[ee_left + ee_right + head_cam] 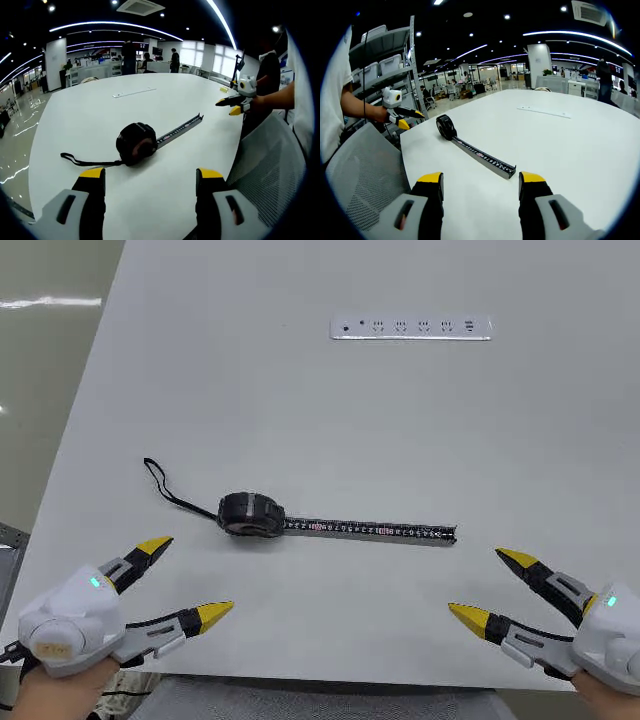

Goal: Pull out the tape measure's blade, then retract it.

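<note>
power strip (411,328) lies well beyond the tape measure (251,514).

Left gripper (151,173): jaws spread wide, holding nothing, at the table (90,115) edge. Tape measure (136,144) lies just ahead, untouched. Its blade (180,129) lies drawn out flat toward the right gripper (227,106), which hovers at the same edge with jaws apart.

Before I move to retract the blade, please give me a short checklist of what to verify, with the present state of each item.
1. Blade pulled out of the tape measure case: ok, lying flat on the table.
2. Left gripper jaws open, holding nothing: ok.
3. Right gripper jaws open, holding nothing: ok.
4. Blade lock released: cannot tell.
5. Power strip apart from the blade: ok.
</note>
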{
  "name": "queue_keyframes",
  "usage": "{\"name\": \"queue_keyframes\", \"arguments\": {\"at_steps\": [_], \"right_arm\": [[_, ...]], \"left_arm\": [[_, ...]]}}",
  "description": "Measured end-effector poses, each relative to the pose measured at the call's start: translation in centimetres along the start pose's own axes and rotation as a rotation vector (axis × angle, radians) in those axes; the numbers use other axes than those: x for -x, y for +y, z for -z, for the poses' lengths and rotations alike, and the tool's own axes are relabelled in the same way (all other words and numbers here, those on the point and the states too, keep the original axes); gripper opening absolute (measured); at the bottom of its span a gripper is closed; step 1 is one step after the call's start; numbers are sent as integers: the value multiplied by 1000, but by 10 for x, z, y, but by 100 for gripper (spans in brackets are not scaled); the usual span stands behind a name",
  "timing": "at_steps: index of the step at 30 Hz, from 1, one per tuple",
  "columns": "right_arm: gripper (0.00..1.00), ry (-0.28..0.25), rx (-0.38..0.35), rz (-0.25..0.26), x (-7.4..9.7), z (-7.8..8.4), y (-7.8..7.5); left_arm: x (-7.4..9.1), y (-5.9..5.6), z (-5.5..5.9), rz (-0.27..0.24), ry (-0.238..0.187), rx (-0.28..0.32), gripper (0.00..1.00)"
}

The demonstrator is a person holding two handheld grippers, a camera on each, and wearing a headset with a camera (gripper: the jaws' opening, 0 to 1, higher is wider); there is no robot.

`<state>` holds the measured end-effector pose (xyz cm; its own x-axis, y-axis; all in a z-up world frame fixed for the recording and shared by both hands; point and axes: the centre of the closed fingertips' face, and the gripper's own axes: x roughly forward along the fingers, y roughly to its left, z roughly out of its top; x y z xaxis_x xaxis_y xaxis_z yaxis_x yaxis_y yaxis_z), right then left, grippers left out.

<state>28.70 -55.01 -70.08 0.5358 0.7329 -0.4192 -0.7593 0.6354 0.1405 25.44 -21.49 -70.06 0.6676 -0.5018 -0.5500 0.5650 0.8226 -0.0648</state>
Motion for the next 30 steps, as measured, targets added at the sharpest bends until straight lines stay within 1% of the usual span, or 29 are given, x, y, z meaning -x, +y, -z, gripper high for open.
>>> {"name": "queue_keyframes", "arguments": {"at_steps": [3, 7, 10, 14, 17, 19, 22, 30], "right_arm": [[61, -16, -11, 10, 4, -2, 1], [61, -20, -10, 18, 9, -3, 4], [61, -27, -14, 26, 13, -3, 6], [61, -38, -21, 35, 20, -4, 11], [61, -38, -21, 39, 24, -2, 14], [62, -42, -24, 44, 27, -2, 15], [62, -42, -26, 50, 31, 0, 16], [62, -47, -37, 60, 35, 3, 18]], "left_arm": [[4, 0, 2, -15, -7, 14, 71], [8, -1, 3, -24, -15, 32, 72], [11, -1, 5, -32, -14, 33, 72], [17, -1, 7, -49, -23, 38, 72], [21, -1, 9, -54, -29, 46, 72], [24, -2, 11, -60, -23, 41, 72], [28, -2, 11, -65, -38, 51, 72], [37, 0, 13, -79, -45, 66, 72]]}}
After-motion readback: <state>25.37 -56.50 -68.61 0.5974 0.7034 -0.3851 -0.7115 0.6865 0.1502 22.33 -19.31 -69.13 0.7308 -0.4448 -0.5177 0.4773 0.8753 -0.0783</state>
